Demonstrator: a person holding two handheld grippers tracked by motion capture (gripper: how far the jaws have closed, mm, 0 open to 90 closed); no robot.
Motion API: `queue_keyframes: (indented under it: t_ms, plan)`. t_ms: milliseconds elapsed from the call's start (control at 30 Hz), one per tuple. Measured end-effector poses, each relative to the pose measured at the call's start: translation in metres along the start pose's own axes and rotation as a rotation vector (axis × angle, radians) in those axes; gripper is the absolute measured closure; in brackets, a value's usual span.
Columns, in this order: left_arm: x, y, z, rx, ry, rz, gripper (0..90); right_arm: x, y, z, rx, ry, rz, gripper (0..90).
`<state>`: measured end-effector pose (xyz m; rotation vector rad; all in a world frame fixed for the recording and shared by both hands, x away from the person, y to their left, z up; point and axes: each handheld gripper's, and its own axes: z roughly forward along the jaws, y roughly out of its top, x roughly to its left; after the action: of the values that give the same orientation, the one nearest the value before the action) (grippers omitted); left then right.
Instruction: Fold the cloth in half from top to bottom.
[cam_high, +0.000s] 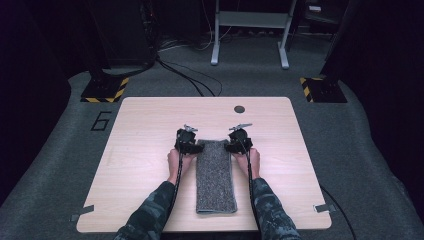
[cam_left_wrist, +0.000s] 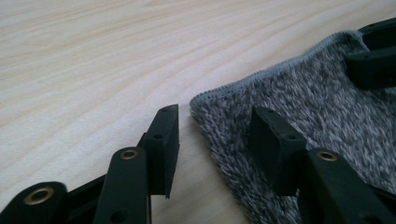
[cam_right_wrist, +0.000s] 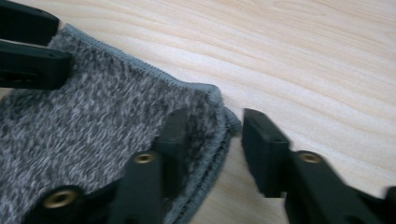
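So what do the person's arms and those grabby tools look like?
Both sleeves have a dark camouflage pattern. Each hand holds a black tool: the left tool and the right tool. Each carries a small grey plate on top and trails a thin black cable along the forearm. Up close, the blocky black fingers have brass-coloured rivets.
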<state>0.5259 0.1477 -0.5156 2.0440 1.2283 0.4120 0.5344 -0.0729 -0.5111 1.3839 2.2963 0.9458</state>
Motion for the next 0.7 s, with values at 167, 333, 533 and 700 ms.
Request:
queue_keyframes:
  t_ms: [167,333,533,700]
  plan:
    - [-0.009,-0.001,0.000,0.004,0.012,0.049,69.2,0.004,0.000,0.000,0.008,0.009,-0.021,80.9]
    - [-0.012,-0.002,0.001,0.000,0.002,0.071,79.4,0.005,-0.001,0.000,0.002,0.019,-0.004,84.4]
    - [-0.012,-0.002,0.000,0.002,-0.001,0.076,84.2,0.012,0.001,0.000,0.015,-0.024,-0.032,87.2]
    - [-0.010,-0.001,-0.008,-0.052,-0.001,0.050,84.7,0.011,-0.003,-0.007,-0.026,-0.024,-0.014,87.5]
